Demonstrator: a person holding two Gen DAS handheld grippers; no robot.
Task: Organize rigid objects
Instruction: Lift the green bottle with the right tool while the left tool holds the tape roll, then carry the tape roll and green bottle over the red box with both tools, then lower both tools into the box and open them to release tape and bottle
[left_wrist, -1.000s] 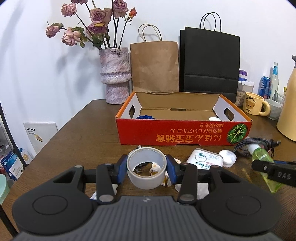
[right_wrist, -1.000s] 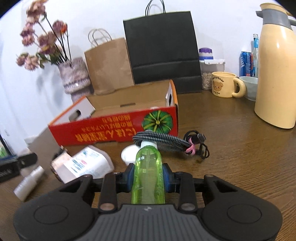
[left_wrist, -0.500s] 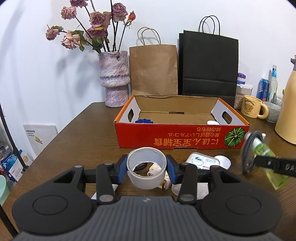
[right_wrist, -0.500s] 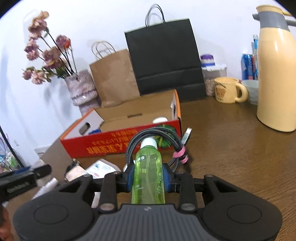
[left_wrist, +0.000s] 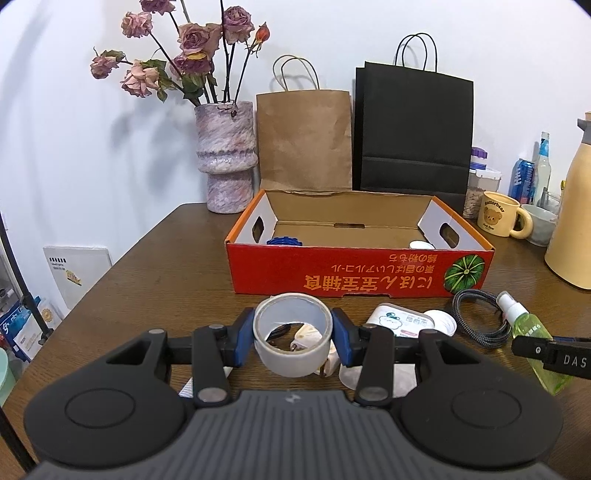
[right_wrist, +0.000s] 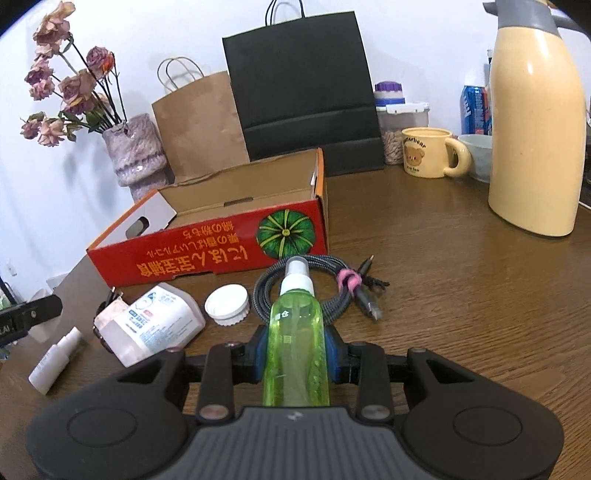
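Tape roll (left_wrist: 291, 334): clamped between blue pads of left gripper (left_wrist: 292, 338), above table (left_wrist: 147, 280), in front of red cardboard box (left_wrist: 343, 271).
Green spray bottle (right_wrist: 296, 343): gripped by right gripper (right_wrist: 295, 349), nozzle over coiled cable (right_wrist: 332, 284).
White cap (right_wrist: 227, 305), white pouch (right_wrist: 155, 323): on table beside box.

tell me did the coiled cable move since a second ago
Yes. The coiled cable lies on the table before the red box again, as at first; half a second ago it hung off the green spray bottle.

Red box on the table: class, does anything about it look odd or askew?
The red box stands upside down relative to its print: the lettering and pumpkin picture are inverted. Its back rim looks torn. Otherwise it sits flat on the table.
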